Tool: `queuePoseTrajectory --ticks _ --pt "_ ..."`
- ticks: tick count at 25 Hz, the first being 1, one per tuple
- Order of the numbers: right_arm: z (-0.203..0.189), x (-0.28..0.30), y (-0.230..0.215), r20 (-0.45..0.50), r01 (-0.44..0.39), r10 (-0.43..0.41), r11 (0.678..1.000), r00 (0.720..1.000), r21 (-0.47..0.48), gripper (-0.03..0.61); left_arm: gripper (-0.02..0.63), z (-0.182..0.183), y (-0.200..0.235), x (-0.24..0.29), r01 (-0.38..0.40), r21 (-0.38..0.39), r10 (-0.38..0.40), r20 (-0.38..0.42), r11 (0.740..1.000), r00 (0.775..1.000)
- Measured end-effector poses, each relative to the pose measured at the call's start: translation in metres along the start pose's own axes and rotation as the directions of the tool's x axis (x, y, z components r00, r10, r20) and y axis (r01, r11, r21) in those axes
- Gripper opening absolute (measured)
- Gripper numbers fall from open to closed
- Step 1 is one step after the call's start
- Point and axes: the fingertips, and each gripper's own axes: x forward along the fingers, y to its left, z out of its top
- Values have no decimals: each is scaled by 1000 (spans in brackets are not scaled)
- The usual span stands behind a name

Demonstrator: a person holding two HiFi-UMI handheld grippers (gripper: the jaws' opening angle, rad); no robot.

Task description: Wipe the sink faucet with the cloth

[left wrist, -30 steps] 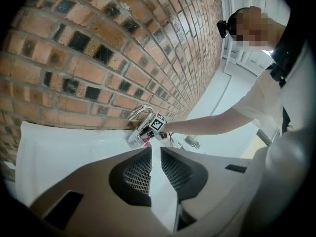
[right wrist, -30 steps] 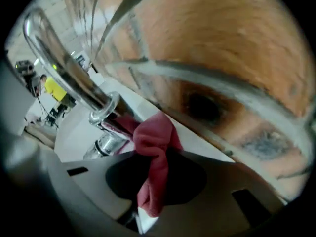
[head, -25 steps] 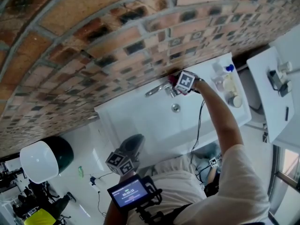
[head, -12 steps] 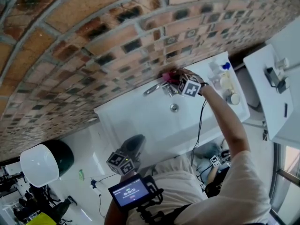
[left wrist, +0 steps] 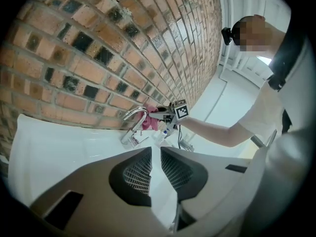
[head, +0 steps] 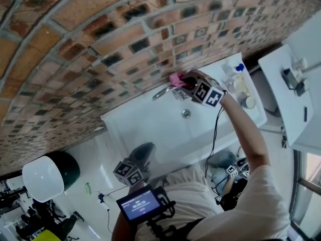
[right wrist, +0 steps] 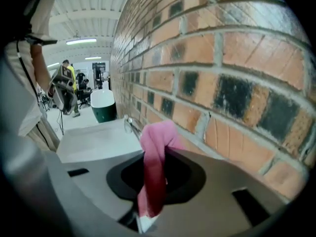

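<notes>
A chrome faucet (head: 163,92) rises at the back of the white sink (head: 150,124), against the brick wall. My right gripper (head: 186,80) is shut on a pink cloth (head: 176,79), held at the faucet's base end by the wall. In the right gripper view the cloth (right wrist: 155,162) hangs out between the jaws, with the faucet spout (right wrist: 132,126) just beyond it. My left gripper (head: 131,174) hangs low by my body, away from the sink, jaws close together with nothing between them. Its view shows the faucet (left wrist: 134,117) and cloth (left wrist: 150,122) from afar.
Bottles and jars (head: 239,87) stand on the sink's right ledge. The drain (head: 185,113) sits mid-basin. A white and green bin (head: 47,172) stands at the lower left. A white counter (head: 291,89) lies to the right. A screen device (head: 140,205) hangs on my chest.
My right gripper has carried the pink cloth up and left along the faucet toward the wall. More of the cloth shows now. The left gripper has stayed put.
</notes>
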Motion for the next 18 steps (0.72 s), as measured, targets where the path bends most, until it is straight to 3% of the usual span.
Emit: queuePoseTrajectory --ticks 2,7,11,18 --pt "26 -3 7 54 3 -3 1000 999 6 75 54 -2 1 0 2 3 -2 -4 1000 1000" --pt "39 3 18 -20 47 -48 998 999 -48 75 54 -1 0 -2 8 11 -8 1 1000 1000" --pt "65 5 40 36 28 -28 1000 999 -10 75 54 -3 4 -5 7 4 -7 5 1000 1000" --pt "97 47 81 -60 72 -77 994 995 -83 75 54 2 4 -11 10 5 -10 15 1000 1000"
